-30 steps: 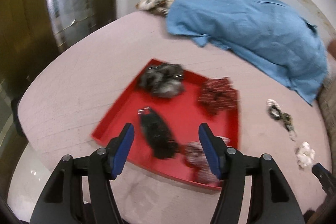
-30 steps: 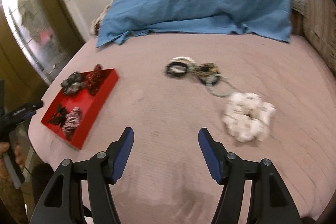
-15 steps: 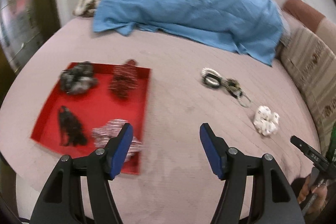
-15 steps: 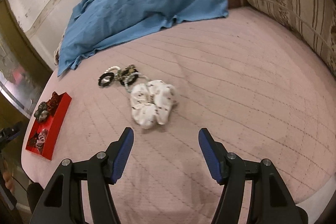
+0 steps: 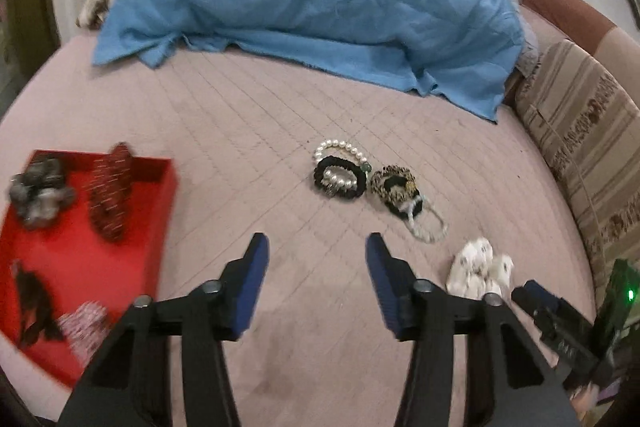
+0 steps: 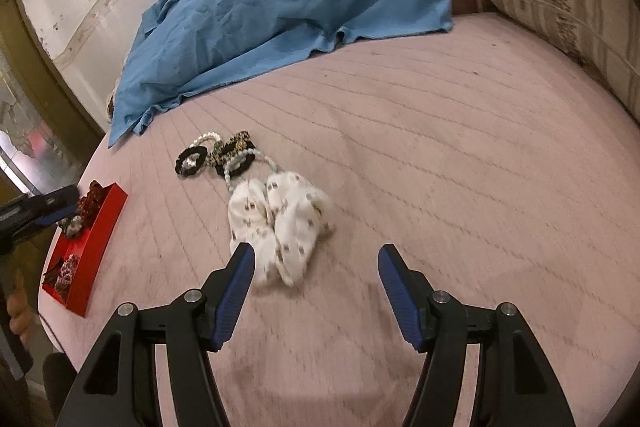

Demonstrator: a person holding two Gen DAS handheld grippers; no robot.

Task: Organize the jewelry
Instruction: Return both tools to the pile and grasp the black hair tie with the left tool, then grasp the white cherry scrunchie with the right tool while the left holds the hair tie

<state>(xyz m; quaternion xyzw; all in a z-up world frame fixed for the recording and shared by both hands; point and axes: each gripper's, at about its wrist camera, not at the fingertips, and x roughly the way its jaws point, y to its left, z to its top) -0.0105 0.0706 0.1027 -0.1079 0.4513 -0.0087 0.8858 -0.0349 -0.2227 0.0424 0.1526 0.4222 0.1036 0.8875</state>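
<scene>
Ahead of the right tool (image 6: 316, 259), white scrunchie (image 6: 280, 223), long axis running away

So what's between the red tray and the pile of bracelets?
Only bare pink bedcover, in the left wrist view, from red tray to bracelets.

Home bedroom: quilted pink bed (image 6: 440, 155), blue sheet (image 5: 320, 7), striped cushion (image 5: 580, 131).

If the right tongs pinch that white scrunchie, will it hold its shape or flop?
The white scrunchie is bunched, gathered fabric, so it will likely squash flat and droop. It looks light and unlikely to roll. It lies near the bead loop, which might drag along. The right tongs are open.
</scene>
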